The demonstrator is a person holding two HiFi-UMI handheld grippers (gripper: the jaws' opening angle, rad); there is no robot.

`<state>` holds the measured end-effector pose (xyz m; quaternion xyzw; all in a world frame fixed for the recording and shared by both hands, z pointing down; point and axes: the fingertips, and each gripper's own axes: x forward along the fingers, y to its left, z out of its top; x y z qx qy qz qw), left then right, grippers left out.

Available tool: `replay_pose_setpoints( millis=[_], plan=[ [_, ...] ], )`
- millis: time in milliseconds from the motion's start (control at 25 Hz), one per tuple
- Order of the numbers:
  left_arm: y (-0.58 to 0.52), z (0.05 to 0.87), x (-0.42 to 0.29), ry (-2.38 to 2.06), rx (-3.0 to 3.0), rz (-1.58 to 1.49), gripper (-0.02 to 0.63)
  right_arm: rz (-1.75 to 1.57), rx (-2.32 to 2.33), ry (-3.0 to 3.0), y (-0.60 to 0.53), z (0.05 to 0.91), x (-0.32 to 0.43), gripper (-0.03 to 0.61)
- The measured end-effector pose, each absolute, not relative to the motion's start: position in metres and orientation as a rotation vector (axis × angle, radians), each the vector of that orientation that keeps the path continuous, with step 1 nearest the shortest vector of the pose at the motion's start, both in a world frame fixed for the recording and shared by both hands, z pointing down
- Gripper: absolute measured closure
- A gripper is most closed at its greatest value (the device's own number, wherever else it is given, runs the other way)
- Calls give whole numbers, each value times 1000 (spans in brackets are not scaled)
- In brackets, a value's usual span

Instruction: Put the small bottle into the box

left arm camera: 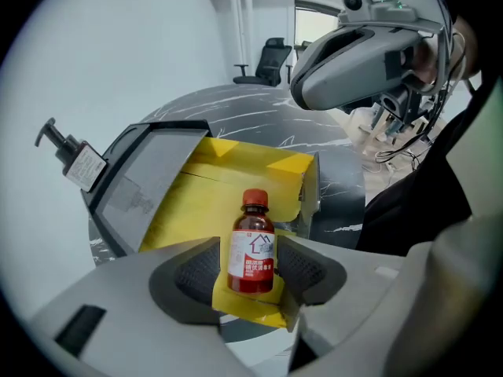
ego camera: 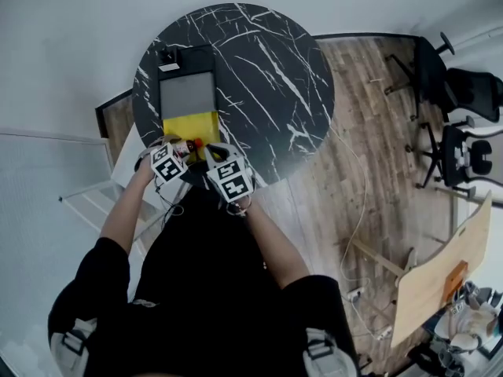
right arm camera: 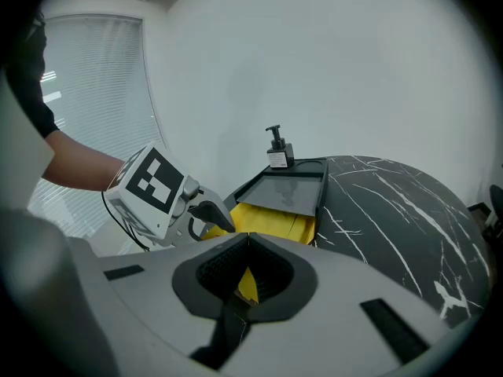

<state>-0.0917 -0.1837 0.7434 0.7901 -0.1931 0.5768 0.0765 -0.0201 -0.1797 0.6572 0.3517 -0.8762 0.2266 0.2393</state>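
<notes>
The small bottle [left arm camera: 252, 246], red-brown with a red cap and a white label, stands upright between the two pads of my left gripper [left arm camera: 251, 272], which is shut on it. It hangs just over the near flap of the open yellow box [left arm camera: 212, 187]. In the head view the bottle [ego camera: 191, 144] is at the box's [ego camera: 189, 126] near edge, by the table rim. My right gripper [right arm camera: 247, 269] is shut on a thin yellow flap of the box [right arm camera: 271, 222]. Both grippers, left [ego camera: 185, 151] and right [ego camera: 206, 159], sit side by side.
The box lies on the near end of a black tray [ego camera: 214, 63] with a grey insert, on a round black marble table [ego camera: 275, 77]. A pump dispenser [ego camera: 167, 56] stands at the tray's far end. Office chairs [ego camera: 464, 124] and a wooden table [ego camera: 440, 273] stand to the right.
</notes>
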Motion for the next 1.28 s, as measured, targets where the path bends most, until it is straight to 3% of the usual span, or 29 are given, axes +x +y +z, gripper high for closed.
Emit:
replay_pose_setpoints(
  millis=[400, 560, 720, 960, 1280],
  plan=[
    [-159, 699, -122, -987, 2307, 1607, 399, 550, 968, -2479, -161, 639, -37, 581],
    [-145, 675, -134, -1197, 2233, 1389, 405, 527, 998, -2504, -153, 628, -43, 581],
    [-135, 640, -142, -1374, 2171, 1107, 474, 492, 1030, -2531, -146, 608, -51, 581],
    [-126, 600, -149, -1600, 2150, 919, 607, 376, 1115, -2570, -142, 570, -53, 582],
    [-83, 545, -171, -1729, 2148, 656, 614, 232, 1326, -2593, -117, 506, -60, 583]
  ],
)
